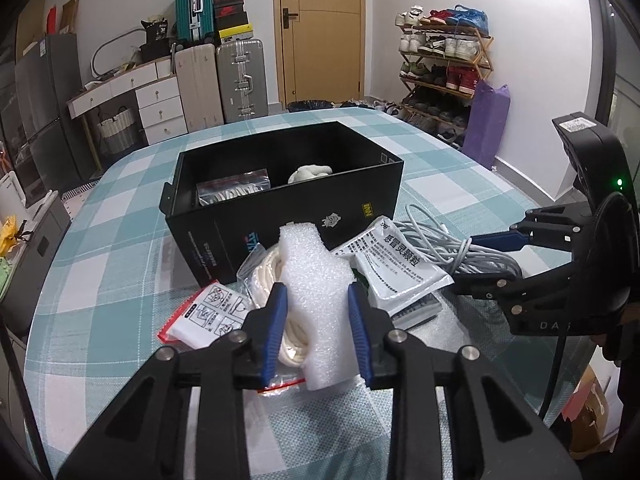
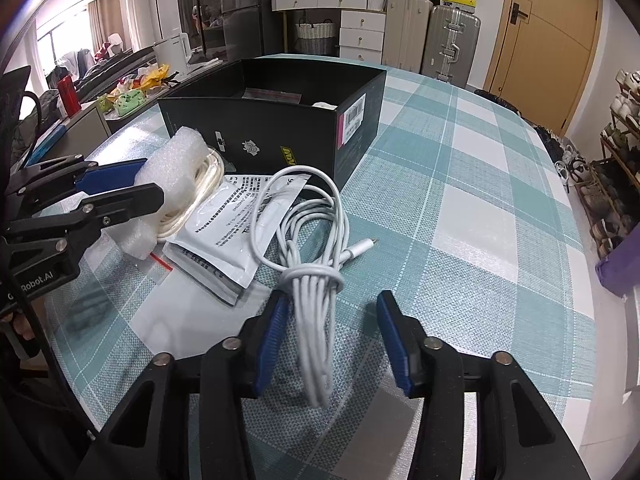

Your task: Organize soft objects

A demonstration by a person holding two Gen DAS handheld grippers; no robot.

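- Lying at the far left of the pile on the checked tablecloth (image 1: 120, 240), a small white packet with a red edge (image 1: 204, 316) shows line drawings on its face.
- Just right of it, a clear bag of coiled cream cord (image 1: 264, 276) rests against the front wall of the black box, partly under the foam.
- Gripping the white foam piece (image 1: 316, 280), the left gripper (image 1: 316, 312) has both blue pads (image 1: 276, 320) pressed into the foam's sides, so the jaws stand narrow with the foam pinched between them; the foam stands upright over the cord bag.
- Behind the pile, the open black box (image 1: 288, 204) holds a zip bag with a red strip (image 1: 236, 188) on its left side and a cream-coloured lump (image 1: 310, 173) further right.
- To the right of the foam, white sachets printed with black text (image 1: 400, 268) overlap each other, flat on the cloth.
- Further right, the bundled white cable (image 2: 316, 312) lies partly across the sachets, its loops wound round the middle and one plug end loose on the cloth.
- At the right, the right gripper (image 2: 332, 336) straddles the cable bundle at a middling width: its left pad (image 2: 272, 340) is touching or nearly touching the bundle, its right pad stands clear of it, so the cable is between the jaws but not clamped.
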